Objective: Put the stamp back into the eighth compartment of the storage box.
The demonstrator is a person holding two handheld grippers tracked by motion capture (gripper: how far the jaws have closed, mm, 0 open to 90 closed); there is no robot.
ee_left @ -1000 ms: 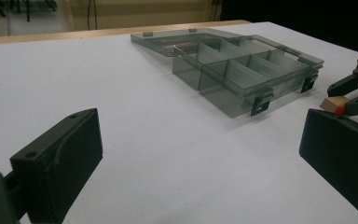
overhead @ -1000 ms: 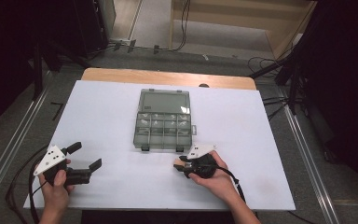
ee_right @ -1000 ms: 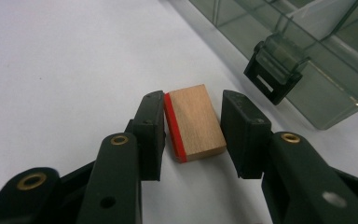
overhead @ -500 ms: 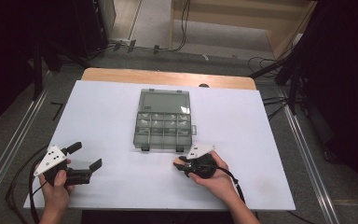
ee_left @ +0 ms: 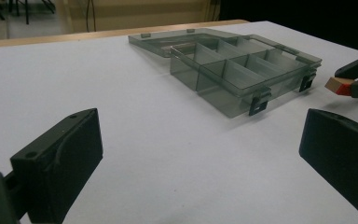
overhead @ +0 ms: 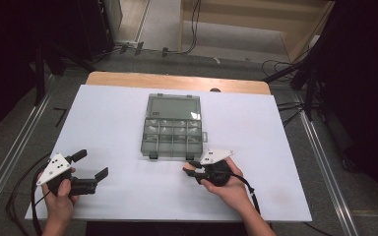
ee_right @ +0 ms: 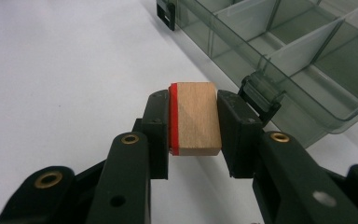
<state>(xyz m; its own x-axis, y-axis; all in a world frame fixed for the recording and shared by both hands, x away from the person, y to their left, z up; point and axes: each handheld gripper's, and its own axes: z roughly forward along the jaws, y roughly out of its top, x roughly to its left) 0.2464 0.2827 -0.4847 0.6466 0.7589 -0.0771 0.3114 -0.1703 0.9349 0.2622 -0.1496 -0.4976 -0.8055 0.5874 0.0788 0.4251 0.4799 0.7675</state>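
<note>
The right gripper (ee_right: pixel 193 123) has just clenched the wooden block (ee_right: pixel 196 119), probably bound for the organizer box (ee_right: pixel 303 60) ahead.

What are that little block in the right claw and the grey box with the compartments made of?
The block looks like bare, unvarnished wood: pale tan with faint grain, and one face painted or taped red. It sits pressed between the pads of the right claw. The compartment box seems to be smoky, see-through hard plastic: glossy, the dividers show through its walls, and it has darker clip latches on the front.
</note>
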